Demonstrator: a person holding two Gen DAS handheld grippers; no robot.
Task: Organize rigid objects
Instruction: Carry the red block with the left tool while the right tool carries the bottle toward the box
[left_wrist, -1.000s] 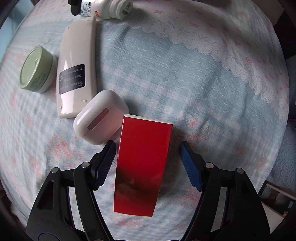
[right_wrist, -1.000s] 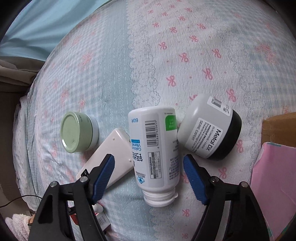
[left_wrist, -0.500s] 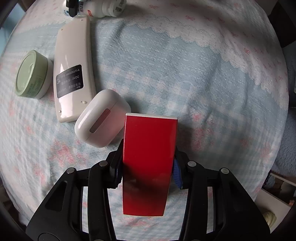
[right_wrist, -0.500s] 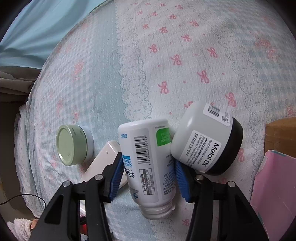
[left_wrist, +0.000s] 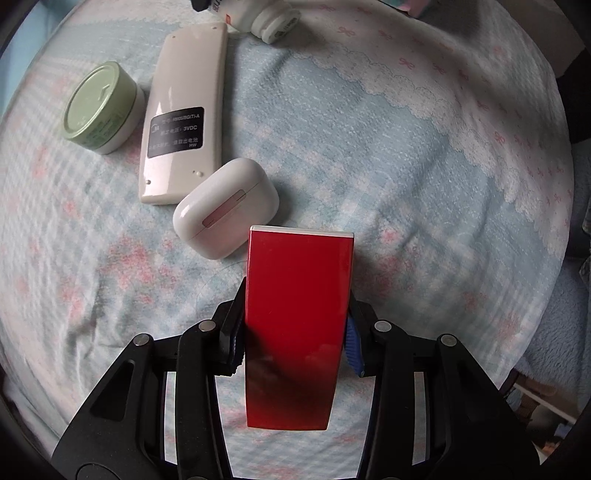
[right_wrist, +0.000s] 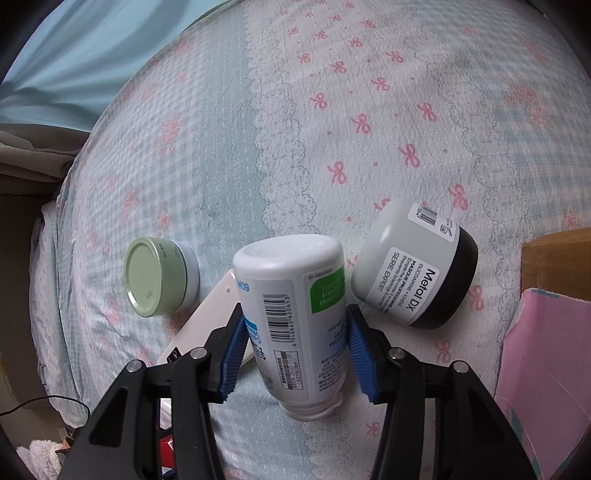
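Left wrist view — red box (left_wrist: 297, 314) clamped between left gripper (left_wrist: 293, 345) pads.

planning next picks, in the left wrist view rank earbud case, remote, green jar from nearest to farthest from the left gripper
1. earbud case: just up-left of the left gripper, beside the red box it grips.
2. remote: behind the case, further up-left.
3. green jar: far left, beyond the remote.

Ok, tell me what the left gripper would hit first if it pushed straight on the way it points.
The left gripper, shut on the red box, points straight down at the bedspread. The box's far end would likely meet the cloth first, just clear of the white earbud case, though depth is hard to judge.
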